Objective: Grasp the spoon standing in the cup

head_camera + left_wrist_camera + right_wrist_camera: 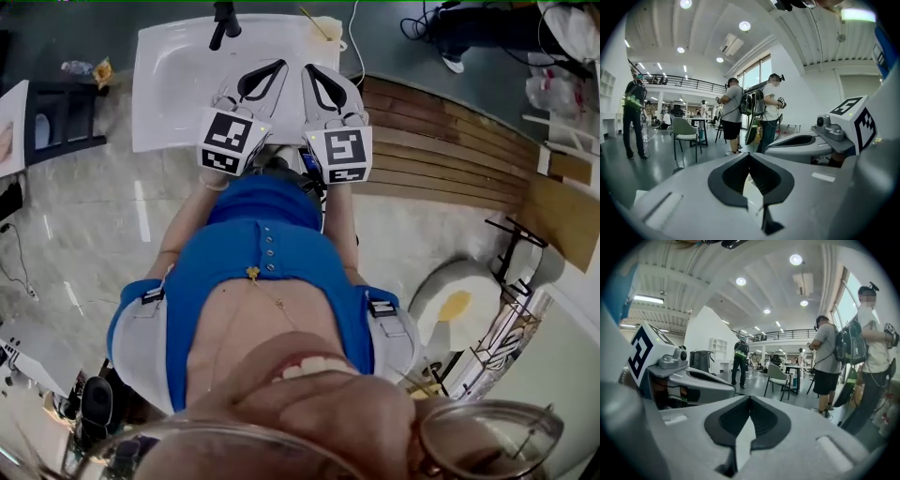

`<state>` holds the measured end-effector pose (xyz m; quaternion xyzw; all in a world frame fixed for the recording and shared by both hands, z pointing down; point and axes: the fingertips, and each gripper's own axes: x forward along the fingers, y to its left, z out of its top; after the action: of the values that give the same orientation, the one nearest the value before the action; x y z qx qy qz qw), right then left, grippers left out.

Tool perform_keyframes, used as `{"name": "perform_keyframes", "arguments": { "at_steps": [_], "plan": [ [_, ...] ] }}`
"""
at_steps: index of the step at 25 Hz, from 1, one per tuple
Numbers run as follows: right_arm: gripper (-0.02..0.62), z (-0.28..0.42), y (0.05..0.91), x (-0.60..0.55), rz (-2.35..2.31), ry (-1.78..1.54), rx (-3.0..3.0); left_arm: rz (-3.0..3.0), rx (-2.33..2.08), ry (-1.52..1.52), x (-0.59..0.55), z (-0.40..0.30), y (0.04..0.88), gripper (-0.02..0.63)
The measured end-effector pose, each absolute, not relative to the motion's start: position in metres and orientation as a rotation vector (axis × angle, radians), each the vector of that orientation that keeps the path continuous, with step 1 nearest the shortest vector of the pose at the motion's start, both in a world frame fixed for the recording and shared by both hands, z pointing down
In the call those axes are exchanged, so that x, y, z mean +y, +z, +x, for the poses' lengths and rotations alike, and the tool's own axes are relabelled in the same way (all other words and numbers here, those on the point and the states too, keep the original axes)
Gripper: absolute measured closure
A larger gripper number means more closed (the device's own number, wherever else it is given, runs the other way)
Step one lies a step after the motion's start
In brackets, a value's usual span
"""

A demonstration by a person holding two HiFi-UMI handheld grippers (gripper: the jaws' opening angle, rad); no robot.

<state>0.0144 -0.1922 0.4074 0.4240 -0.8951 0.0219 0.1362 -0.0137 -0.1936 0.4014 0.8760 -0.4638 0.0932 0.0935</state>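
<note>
Glossy floor (94, 234), wooden decking (441, 141), matt grey plastic left gripper (749, 154) (black ribbed lining).

I see a tall white hall with round ceiling lights (795, 259), a railed mezzanine (689, 82) at the far end, tall windows (754, 75) to the right, and a pale chair (686, 133) beside a dark table (704, 123) on the glossy grey floor (651, 161).
</note>
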Motion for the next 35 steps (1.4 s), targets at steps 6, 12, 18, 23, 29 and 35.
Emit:
{"name": "perform_keyframes", "arguments": {
  "at_steps": [6, 12, 18, 23, 29, 35],
  "plan": [
    [0.594, 0.007, 0.423, -0.209, 1.322, 0.114, -2.468, 2.681, -1.217, 0.306, -0.208, -0.018, 0.414, 0.617],
    [0.594, -0.007, 0.446, -0.222, 1.36, 0.206, -2.391, 2.682, -1.096, 0.345, -0.222, -0.033, 0.433, 0.617],
    [0.594, -0.029, 0.461, -0.232, 1.389, 0.211, -2.348, 2.715, -1.005, 0.382, -0.232, -0.049, 0.45, 0.617],
    [0.594, -0.033, 0.468, -0.231, 1.403, 0.223, -2.319, 2.716, -0.98, 0.419, -0.232, -0.053, 0.457, 0.617],
    [0.593, -0.021, 0.468, -0.234, 1.364, 0.247, -2.341, 2.672, -1.009, 0.41, -0.234, -0.04, 0.455, 0.615],
    [0.592, -0.003, 0.472, -0.243, 1.324, 0.245, -2.344, 2.612, -1.056, 0.418, -0.232, -0.038, 0.463, 0.612]
  ]
}}
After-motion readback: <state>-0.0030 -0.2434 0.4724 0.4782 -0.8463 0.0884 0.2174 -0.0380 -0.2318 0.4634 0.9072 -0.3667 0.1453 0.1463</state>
